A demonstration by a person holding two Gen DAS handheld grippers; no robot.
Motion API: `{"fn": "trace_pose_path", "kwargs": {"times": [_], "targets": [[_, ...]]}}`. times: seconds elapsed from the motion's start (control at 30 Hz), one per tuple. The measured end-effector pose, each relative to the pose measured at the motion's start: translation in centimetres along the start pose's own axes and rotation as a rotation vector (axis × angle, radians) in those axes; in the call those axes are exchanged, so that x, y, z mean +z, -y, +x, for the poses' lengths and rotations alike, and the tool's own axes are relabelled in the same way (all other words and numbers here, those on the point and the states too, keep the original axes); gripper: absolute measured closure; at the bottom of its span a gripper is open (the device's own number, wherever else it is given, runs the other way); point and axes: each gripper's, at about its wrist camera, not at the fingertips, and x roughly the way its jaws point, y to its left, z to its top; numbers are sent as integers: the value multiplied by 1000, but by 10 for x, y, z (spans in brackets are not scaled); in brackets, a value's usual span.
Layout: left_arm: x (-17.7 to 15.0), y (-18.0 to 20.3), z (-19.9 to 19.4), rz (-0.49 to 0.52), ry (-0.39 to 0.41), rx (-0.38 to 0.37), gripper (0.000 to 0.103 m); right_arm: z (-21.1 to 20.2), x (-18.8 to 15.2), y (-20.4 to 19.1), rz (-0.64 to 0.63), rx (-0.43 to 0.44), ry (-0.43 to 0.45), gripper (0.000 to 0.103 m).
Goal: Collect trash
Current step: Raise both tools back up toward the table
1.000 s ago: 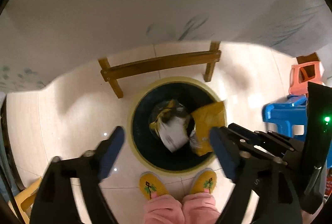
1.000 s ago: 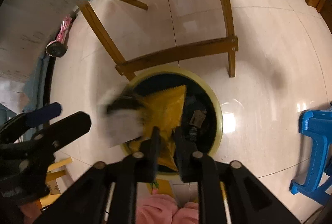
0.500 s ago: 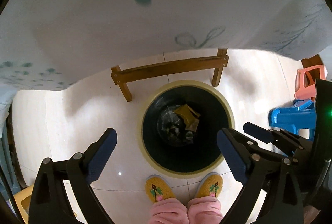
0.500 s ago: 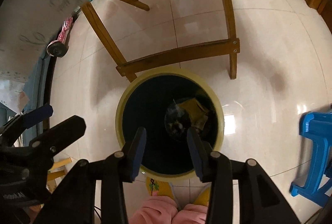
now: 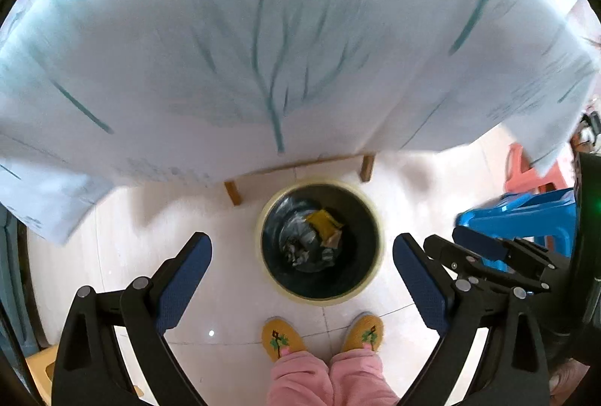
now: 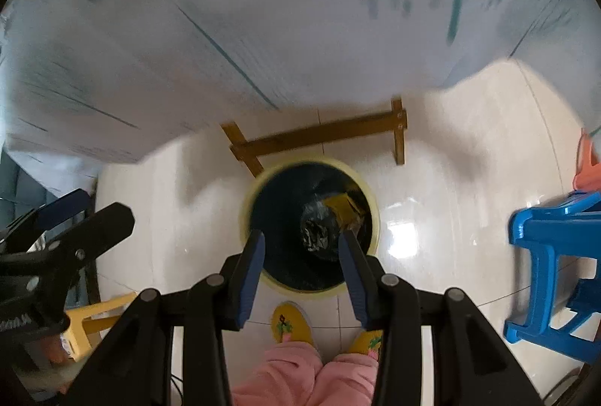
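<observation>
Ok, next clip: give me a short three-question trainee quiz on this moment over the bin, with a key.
1. True or false: the yellow wrapper lies inside the trash bin.
2. Which gripper has its jaws set wider apart? A) left gripper B) right gripper
3. Fill in: the person's two yellow slippers stand on the floor just in front of the ____.

Key
1. True. It rests on crumpled plastic at the bottom.
2. A. Both are empty; the right one's jaws have just been opening, with nothing between them.
3. Trash bin. The wooden table rail is on its far side.
</observation>
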Motion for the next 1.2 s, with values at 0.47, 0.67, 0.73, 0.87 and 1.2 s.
{"fn": "trace_pose_path", "kwargs": {"times": [0.47, 0.67, 0.73, 0.87, 1.2], "targets": [[63, 0, -181, 33, 207, -58, 7, -184, 34, -64, -56, 8, 183, 62], [78, -10, -226, 32, 247, -105, 7, -228, 50, -86, -53, 16, 236, 62], [85, -17, -239, 28, 256, -122, 7, -237, 53, -93, -56, 12, 255, 62], [98, -26, -258, 42, 285, -149, 7, -257, 63, -112, -63, -10, 292, 62], [135, -43, -283, 90, 339, -157, 7, -290, 99, -144, -64, -62, 419, 62]]}}
